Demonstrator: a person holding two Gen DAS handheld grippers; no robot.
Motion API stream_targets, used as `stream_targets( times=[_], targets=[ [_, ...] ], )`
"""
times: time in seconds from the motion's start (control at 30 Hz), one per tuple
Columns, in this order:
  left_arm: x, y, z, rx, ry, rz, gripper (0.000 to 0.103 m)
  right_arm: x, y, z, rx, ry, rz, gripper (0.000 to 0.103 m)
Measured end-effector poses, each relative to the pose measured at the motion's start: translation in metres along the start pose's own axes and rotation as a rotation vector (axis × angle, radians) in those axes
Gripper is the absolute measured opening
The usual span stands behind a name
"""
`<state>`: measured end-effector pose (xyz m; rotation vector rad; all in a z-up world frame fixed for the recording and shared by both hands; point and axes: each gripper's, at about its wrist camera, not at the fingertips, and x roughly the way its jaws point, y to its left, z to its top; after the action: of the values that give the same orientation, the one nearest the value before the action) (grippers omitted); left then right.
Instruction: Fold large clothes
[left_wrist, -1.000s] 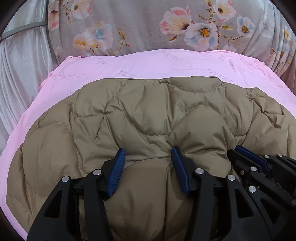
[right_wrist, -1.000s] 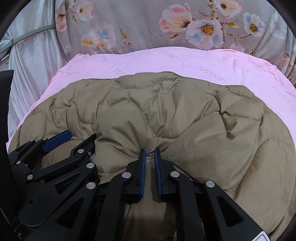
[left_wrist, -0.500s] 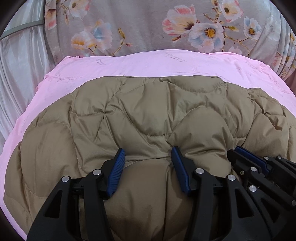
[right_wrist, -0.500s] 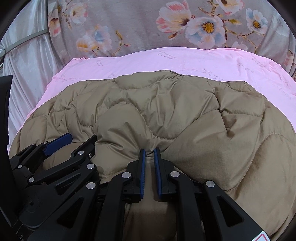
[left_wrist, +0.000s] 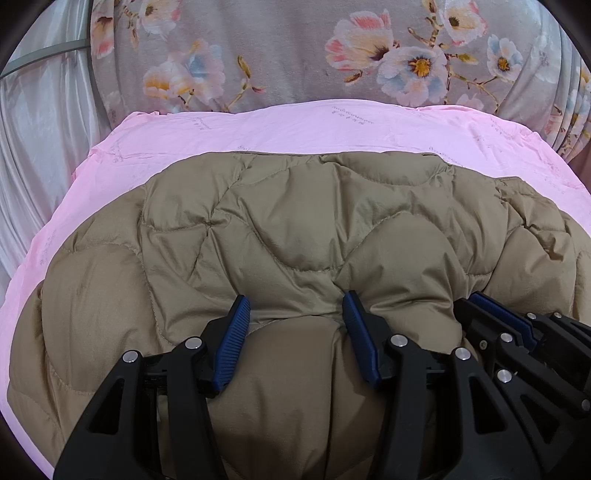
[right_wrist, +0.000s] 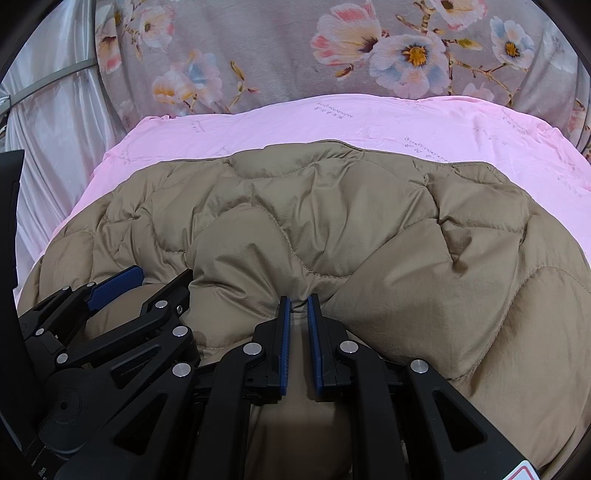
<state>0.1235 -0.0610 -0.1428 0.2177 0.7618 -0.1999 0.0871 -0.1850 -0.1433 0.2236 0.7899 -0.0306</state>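
Note:
A tan quilted puffer jacket (left_wrist: 295, 221) lies spread on a pink sheet (left_wrist: 295, 129). My left gripper (left_wrist: 297, 306) holds its jaws about half apart, and a thick puffy fold of the jacket's near edge fills the gap, with both blue pads pressing into it. Close on its right, my right gripper (right_wrist: 298, 301) is nearly shut, pinching a thin ridge of the jacket (right_wrist: 332, 229) between its pads. Each gripper shows in the other's view: the right gripper (left_wrist: 476, 302) at the right edge, the left gripper (right_wrist: 155, 278) at the lower left.
A grey floral blanket (left_wrist: 295, 55) lies bunched behind the pink sheet (right_wrist: 332, 122). A pale, shiny curtain (left_wrist: 37, 147) hangs at the left. A dark flat object (right_wrist: 9, 221) stands at the left edge of the right wrist view.
The left wrist view has shifted slightly sideways over the jacket in the first half second. Both grips look the same throughout.

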Motion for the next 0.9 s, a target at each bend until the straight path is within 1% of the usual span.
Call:
stream_targets(
  times=[0.07, 0.17, 0.23, 0.3, 0.33, 0.37, 0.43, 0.5, 0.6, 0.67, 0.73, 0.8, 0.9],
  targets=[
    [-0.001, 0.004, 0.001, -0.015, -0.003, -0.011, 0.053, -0.001, -0.002, 0.001, 0.007, -0.002, 0.009, 0.012],
    [-0.008, 0.012, 0.000, -0.037, -0.003, -0.039, 0.058, -0.002, -0.005, 0.002, 0.024, -0.001, 0.030, 0.012],
    [-0.019, 0.023, -0.002, -0.063, 0.011, -0.070, 0.068, -0.004, -0.006, 0.002, 0.028, 0.004, 0.035, 0.012],
    [-0.034, 0.038, -0.005, -0.114, 0.023, -0.115, 0.071, -0.010, -0.003, 0.003, 0.016, 0.017, 0.009, 0.012],
    [-0.046, 0.051, -0.007, -0.147, 0.020, -0.130, 0.076, -0.014, 0.000, 0.004, 0.014, 0.023, -0.015, 0.012],
    [-0.056, 0.063, -0.008, -0.172, 0.012, -0.126, 0.079, -0.022, 0.003, 0.005, 0.021, 0.017, -0.030, 0.015],
    [-0.077, 0.096, -0.011, -0.245, -0.012, -0.106, 0.088, -0.039, 0.015, 0.007, 0.027, -0.023, 0.003, 0.017],
    [-0.088, 0.130, -0.016, -0.328, -0.007, -0.090, 0.088, -0.051, 0.034, 0.010, -0.005, -0.038, 0.031, 0.018],
    [-0.092, 0.184, -0.031, -0.481, 0.047, -0.061, 0.088, -0.054, 0.064, 0.012, -0.068, -0.025, 0.056, 0.020],
    [-0.090, 0.207, -0.040, -0.557, 0.066, -0.063, 0.088, -0.048, 0.078, 0.010, -0.098, -0.006, 0.058, 0.023],
    [-0.085, 0.221, -0.049, -0.616, 0.090, -0.065, 0.088, -0.038, 0.087, 0.005, -0.115, 0.020, 0.047, 0.023],
    [-0.076, 0.228, -0.056, -0.665, 0.124, -0.096, 0.088, -0.030, 0.089, 0.000, -0.109, 0.036, 0.035, 0.024],
    [-0.057, 0.232, -0.067, -0.755, 0.179, -0.190, 0.088, -0.024, 0.088, -0.003, -0.106, 0.032, 0.040, 0.025]
  ],
)
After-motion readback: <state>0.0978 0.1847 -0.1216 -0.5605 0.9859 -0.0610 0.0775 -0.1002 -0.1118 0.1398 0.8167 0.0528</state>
